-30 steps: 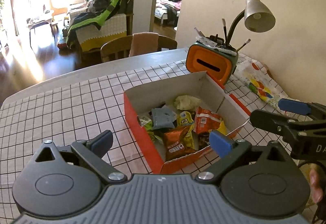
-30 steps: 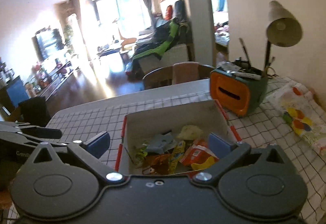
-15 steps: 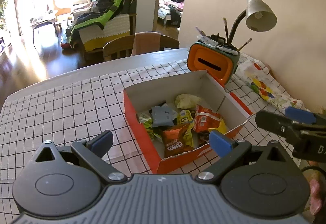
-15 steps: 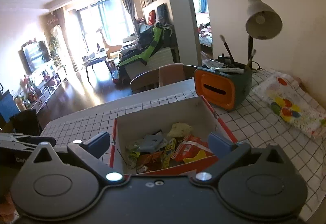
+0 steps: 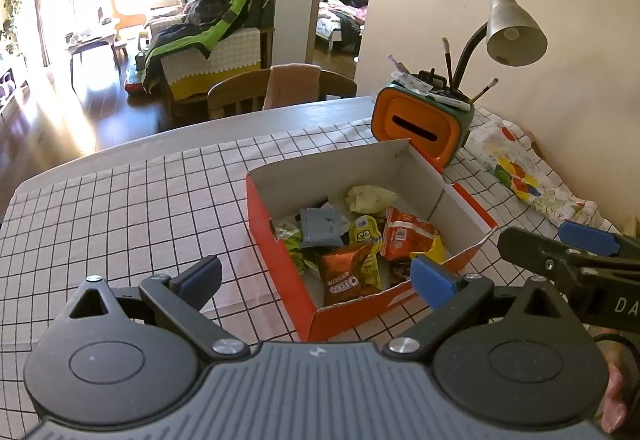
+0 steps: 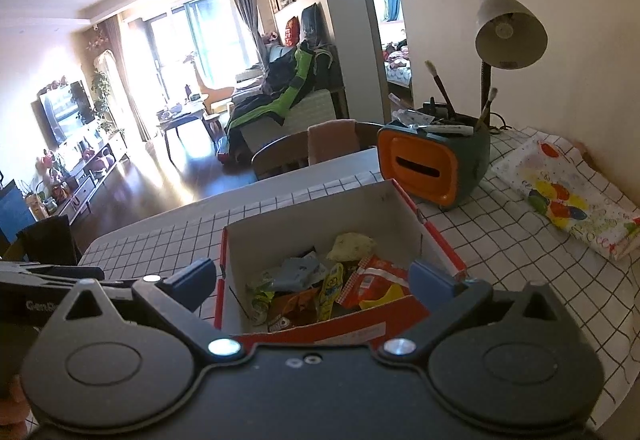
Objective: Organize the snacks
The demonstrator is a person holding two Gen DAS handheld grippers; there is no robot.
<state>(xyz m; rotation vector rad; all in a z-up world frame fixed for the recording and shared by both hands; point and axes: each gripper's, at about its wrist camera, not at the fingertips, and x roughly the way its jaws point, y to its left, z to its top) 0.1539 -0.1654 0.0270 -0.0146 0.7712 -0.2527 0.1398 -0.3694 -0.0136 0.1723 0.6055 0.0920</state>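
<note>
Partly hidden behind the box (image 6: 320, 332) wall, the snacks (image 6: 320, 288) overlap; left gripper (image 5: 316, 282) and right gripper (image 6: 314, 280) gape wide, empty.

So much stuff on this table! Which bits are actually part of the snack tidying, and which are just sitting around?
Part of the job:
- orange cardboard box
- Oreo packet, Minion packet, red snack bag, grey sachet
- left tongs and right tongs, both open and empty

Just lying about:
- orange pen holder with brushes
- desk lamp
- colourful printed bag
- checked tablecloth
</note>
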